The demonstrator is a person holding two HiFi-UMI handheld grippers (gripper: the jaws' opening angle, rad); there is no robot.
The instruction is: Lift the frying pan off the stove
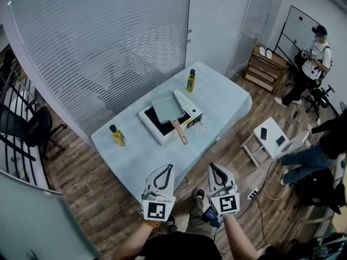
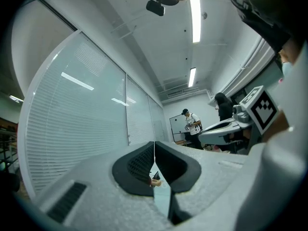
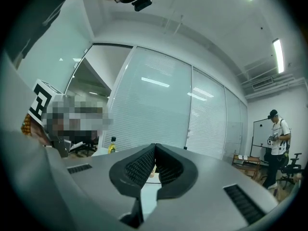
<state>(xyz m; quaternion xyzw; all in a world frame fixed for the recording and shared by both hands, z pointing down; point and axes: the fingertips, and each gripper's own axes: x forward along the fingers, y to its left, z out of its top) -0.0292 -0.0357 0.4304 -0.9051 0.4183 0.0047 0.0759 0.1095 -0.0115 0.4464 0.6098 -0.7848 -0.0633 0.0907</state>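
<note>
The tabletop [image 1: 227,99] wears a pale blue-green cloth and stands on a wood floor [image 1: 81,199]. Near its middle lies a flat white stove [image 1: 150,124]. A long box [image 1: 193,112] lies along the stove's right side, apparently touching it. A yellow bottle [image 1: 117,136] with a dark cap stands upright near the left corner. A second bottle [image 1: 191,80] stands upright by the far edge, well apart from the first.

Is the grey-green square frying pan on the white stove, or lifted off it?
On it. The grey-green square frying pan lies flat on the white stove, its wooden handle pointing toward the camera.
</note>
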